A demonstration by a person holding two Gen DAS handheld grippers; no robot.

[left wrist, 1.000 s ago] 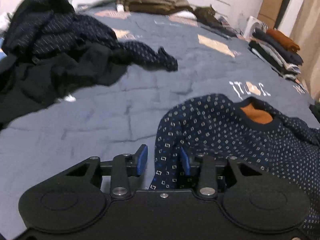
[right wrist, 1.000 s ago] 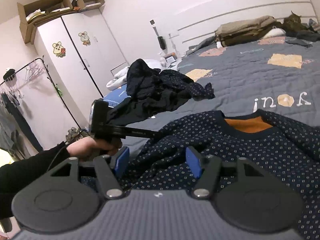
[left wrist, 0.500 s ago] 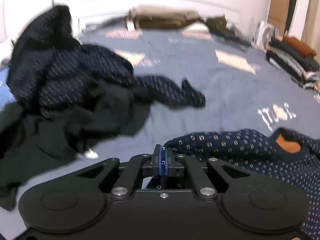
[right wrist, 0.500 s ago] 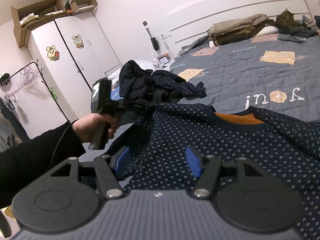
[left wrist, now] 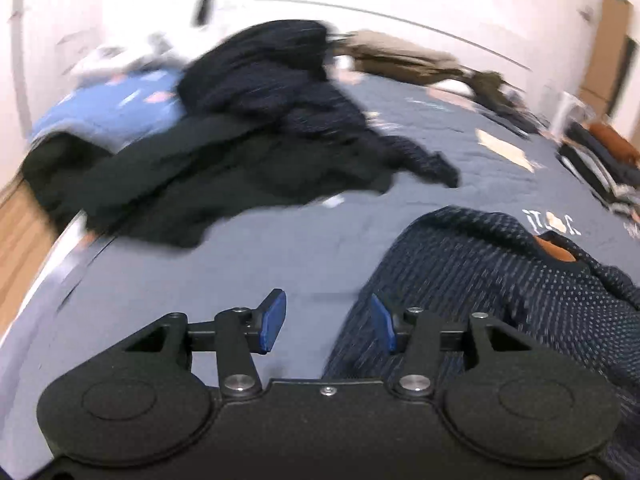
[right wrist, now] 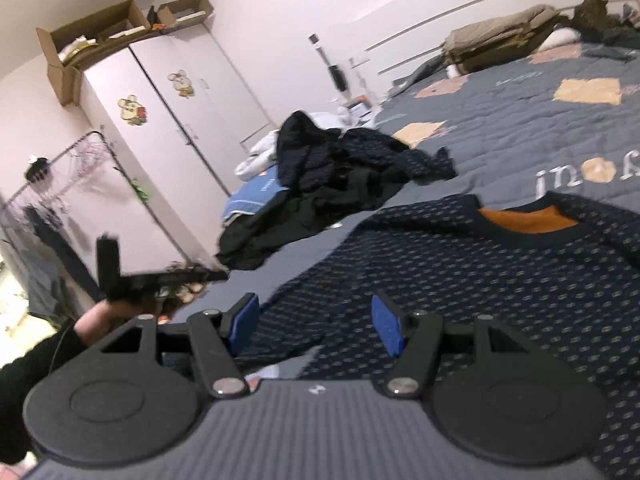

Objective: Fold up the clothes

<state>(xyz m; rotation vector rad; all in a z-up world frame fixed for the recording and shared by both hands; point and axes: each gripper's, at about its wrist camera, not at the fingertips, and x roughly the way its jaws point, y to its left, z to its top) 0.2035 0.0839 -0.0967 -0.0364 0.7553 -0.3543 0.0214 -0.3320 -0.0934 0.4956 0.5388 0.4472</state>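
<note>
A navy sweater (left wrist: pixel 480 280) with small pale dots and an orange inner collar (right wrist: pixel 528 220) lies spread on the blue-grey bed cover (left wrist: pixel 280 248). My left gripper (left wrist: pixel 328 320) hangs over the sweater's left edge, blurred by motion. Its jaws are opening, and the blue pads stand apart without pressing on the cloth. My right gripper (right wrist: pixel 316 324) is open low over the sweater's (right wrist: pixel 460 288) lower part, with fabric beneath it and nothing pinched. In the right wrist view a hand (right wrist: pixel 100 316) in a black sleeve holds the left gripper at the bed's left edge.
A heap of dark clothes (left wrist: pixel 260 152) (right wrist: pixel 340 184) lies on the bed behind and to the left of the sweater. Folded clothes are stacked at the right (left wrist: pixel 600 160) and beige ones at the headboard (right wrist: pixel 500 44). A white wardrobe (right wrist: pixel 160 128) and a clothes rack (right wrist: pixel 60 184) stand beyond the bed.
The left gripper shut on the sweater's edge, lifted it, then let go and swung back to the left. The sweater now lies flatter. The right gripper stayed put.
</note>
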